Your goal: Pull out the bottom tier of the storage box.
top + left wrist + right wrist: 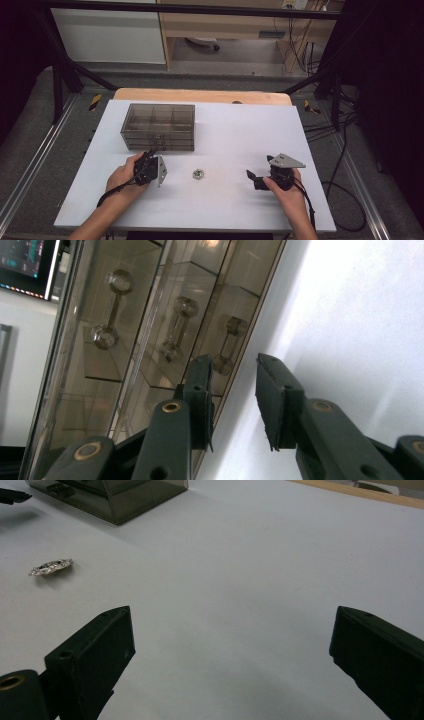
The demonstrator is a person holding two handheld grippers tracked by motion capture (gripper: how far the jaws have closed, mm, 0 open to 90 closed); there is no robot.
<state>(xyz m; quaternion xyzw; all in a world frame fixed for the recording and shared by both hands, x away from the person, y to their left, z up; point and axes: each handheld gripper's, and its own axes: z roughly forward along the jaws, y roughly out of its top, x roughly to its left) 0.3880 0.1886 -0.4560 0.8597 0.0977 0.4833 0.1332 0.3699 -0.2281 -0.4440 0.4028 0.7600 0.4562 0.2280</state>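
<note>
A smoky clear drawer box (157,126) stands at the back left of the white table (235,130). My left gripper (151,155) sits right at its front face. In the left gripper view the jaws of that gripper (232,372) stand a little apart with nothing between them, and the drawer box (150,315) shows three clear bar handles (226,346). A small silvery toothed ring (197,173) lies flat between the hands. My right gripper (259,169) rests to the right of it, and in its own view this gripper (232,630) is wide open, with the ring (50,567) far left.
A wooden strip (200,95) runs along the table's far edge. Black frame bars and cables stand beyond the table at both sides. The drawer box's corner (115,497) shows at the top left of the right gripper view.
</note>
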